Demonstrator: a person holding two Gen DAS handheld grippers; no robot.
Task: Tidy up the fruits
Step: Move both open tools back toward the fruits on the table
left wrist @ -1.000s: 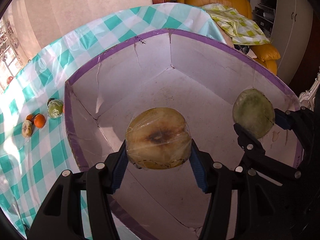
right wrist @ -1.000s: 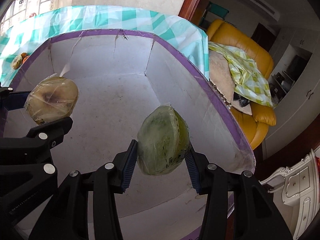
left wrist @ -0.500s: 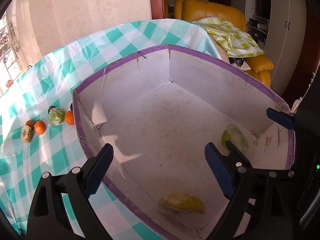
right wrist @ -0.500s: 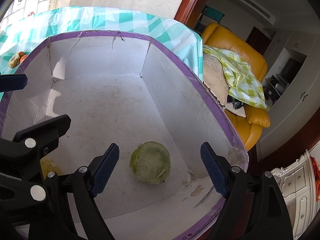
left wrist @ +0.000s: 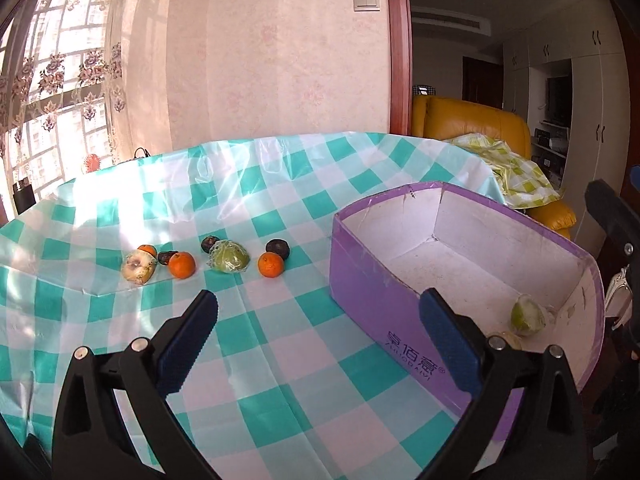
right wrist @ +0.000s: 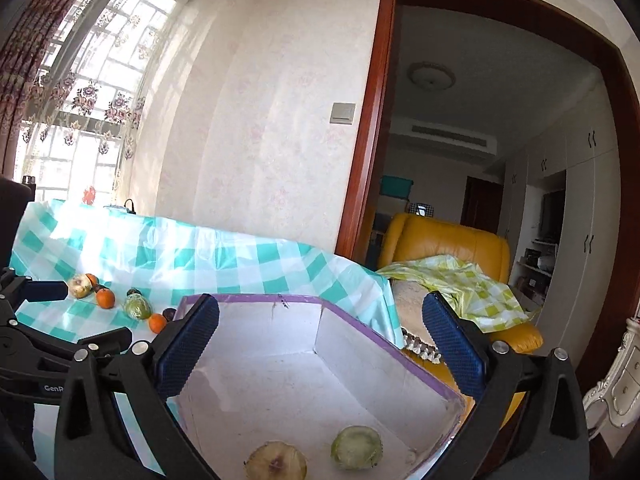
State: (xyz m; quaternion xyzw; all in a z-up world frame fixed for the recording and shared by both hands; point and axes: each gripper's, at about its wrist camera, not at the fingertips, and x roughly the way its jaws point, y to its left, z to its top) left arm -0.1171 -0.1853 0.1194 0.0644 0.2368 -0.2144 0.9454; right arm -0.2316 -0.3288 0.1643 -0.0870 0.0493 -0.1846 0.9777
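Note:
A purple box (left wrist: 368, 280) with a white inside stands on the right of the checked table. In it lie a green wrapped fruit (left wrist: 527, 315) (right wrist: 356, 448) and a brownish wrapped fruit (right wrist: 276, 462), apart from both grippers. My left gripper (left wrist: 318, 308) hangs over the cloth left of the box, its jaws opening with nothing between them. My right gripper (right wrist: 320, 306) is above the box's near end, its jaws likewise opening and empty. On the cloth lie a pale wrapped fruit (left wrist: 138, 267), oranges (left wrist: 182, 265), a green wrapped fruit (left wrist: 230, 257) and dark fruits (left wrist: 278, 247).
The teal and white tablecloth (left wrist: 280, 360) runs to the wall and window at the back. A yellow armchair (right wrist: 444, 240) with a yellow-green checked cloth (right wrist: 472, 284) stands just past the table's right end, in front of a doorway.
Both grippers let go of their wrapped fruits, which now lie on the box floor. Both jaws spread wide, and the hands pulled back and tilted up, the left towards the cloth.

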